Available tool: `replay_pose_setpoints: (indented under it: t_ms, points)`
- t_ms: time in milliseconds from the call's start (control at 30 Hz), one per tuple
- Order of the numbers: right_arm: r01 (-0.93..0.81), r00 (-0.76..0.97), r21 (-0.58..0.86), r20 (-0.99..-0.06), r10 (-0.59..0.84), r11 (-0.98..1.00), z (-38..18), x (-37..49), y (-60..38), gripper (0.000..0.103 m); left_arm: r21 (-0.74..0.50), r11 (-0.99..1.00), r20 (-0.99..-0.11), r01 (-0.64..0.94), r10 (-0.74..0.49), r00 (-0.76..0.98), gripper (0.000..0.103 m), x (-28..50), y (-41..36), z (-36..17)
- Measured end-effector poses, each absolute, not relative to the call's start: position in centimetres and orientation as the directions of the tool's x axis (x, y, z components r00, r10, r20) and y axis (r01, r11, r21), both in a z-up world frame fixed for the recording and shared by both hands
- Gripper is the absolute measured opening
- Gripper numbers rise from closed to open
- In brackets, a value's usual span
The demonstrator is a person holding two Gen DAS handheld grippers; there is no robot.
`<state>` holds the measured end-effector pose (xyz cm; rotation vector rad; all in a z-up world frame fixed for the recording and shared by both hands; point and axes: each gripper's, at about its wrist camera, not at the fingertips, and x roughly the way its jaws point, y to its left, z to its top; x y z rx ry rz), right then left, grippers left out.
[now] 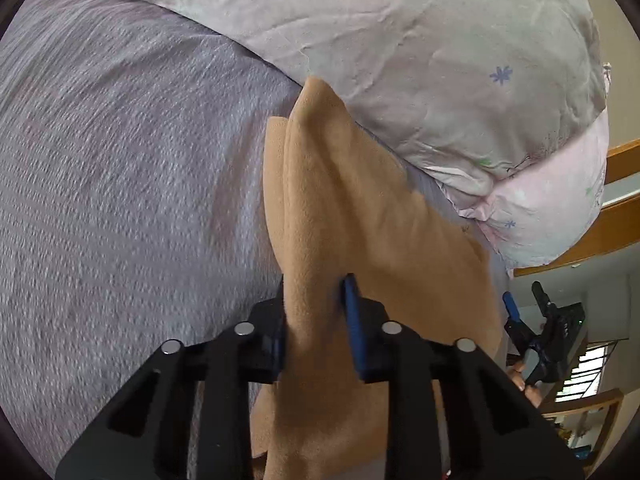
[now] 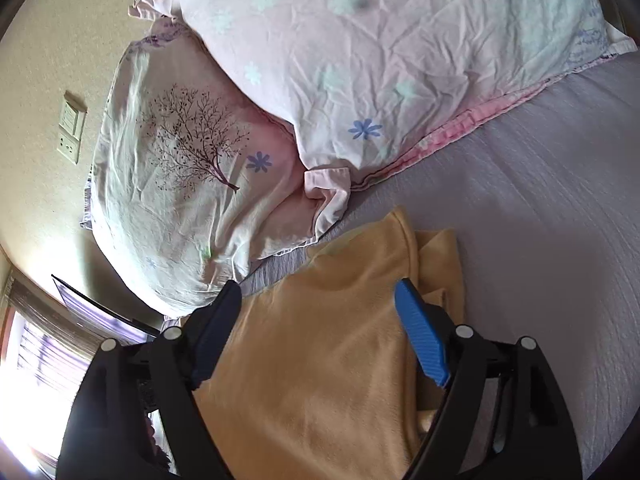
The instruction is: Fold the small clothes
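A small tan fleece garment (image 1: 360, 216) lies on the grey-lilac bedspread (image 1: 120, 180), its far end against the pillows. My left gripper (image 1: 316, 292) is shut on a raised fold of this garment, and the cloth runs between the blue pads. In the right wrist view the same garment (image 2: 320, 360) looks yellow-tan and lies partly folded. My right gripper (image 2: 320, 300) is open, its jaws wide apart over the garment, holding nothing. The right gripper also shows in the left wrist view (image 1: 528, 320), at the garment's right edge.
Two pale pink floral pillows (image 2: 360, 60) (image 2: 180, 168) lie just beyond the garment. A wall with a switch plate (image 2: 72, 120) is at the left. A wooden bed frame (image 1: 600, 232) and a window (image 1: 580, 368) are at the right. Bedspread (image 2: 540, 200) stretches to the right.
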<state>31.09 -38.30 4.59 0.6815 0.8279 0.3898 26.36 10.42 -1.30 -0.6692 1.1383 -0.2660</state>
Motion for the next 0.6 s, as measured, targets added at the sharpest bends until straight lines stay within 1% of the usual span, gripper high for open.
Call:
replay_pose_setpoints:
  t_ms: [67, 100, 167, 267, 367, 467, 533, 600]
  points:
    - [-0.056, 0.623, 0.692, -0.539, 0.567, 0.720, 4.4, 31.1, -38.5, 0.079, -0.643, 0.750, -0.729, -0.154, -0.539, 0.422, 0.015, 26.4, 10.3, -1.3]
    - [-0.060, 0.622, 0.696, -0.534, 0.572, 0.715, 4.4, 30.8, -38.8, 0.079, -0.675, 0.719, -0.704, -0.164, -0.562, 0.435, 0.014, 26.3, 10.6, -1.0]
    - [-0.072, 0.627, 0.700, -0.522, 0.578, 0.711, 4.5, 30.5, -39.2, 0.079, -0.701, 0.697, -0.677, -0.155, -0.580, 0.453, 0.014, 26.2, 10.8, 0.3]
    - [-0.095, 0.643, 0.708, -0.493, 0.586, 0.700, 5.2, 29.5, -40.3, 0.079, -0.715, 0.691, -0.646, -0.110, -0.592, 0.481, 0.013, 26.1, 8.6, 3.3]
    - [-0.112, 0.665, 0.718, -0.459, 0.589, 0.686, 5.9, 28.3, -41.6, 0.079, -0.735, 0.677, -0.604, -0.040, -0.627, 0.491, 0.013, 26.2, 4.3, 6.9]
    - [-0.117, 0.694, 0.736, -0.419, 0.585, 0.666, 6.2, 26.6, -43.4, 0.079, -0.766, 0.641, -0.551, 0.051, -0.695, 0.462, 0.013, 26.7, -3.3, 9.3]
    - [-0.110, 0.699, 0.748, -0.410, 0.586, 0.655, 6.0, 25.5, -44.6, 0.079, -0.781, 0.619, -0.531, 0.088, -0.731, 0.428, 0.011, 27.0, -7.3, 9.5]
    - [-0.098, 0.703, 0.750, -0.414, 0.579, 0.654, 5.5, 24.4, -45.7, 0.079, -0.794, 0.597, -0.526, 0.113, -0.769, 0.362, 0.011, 27.4, -12.5, 8.5]
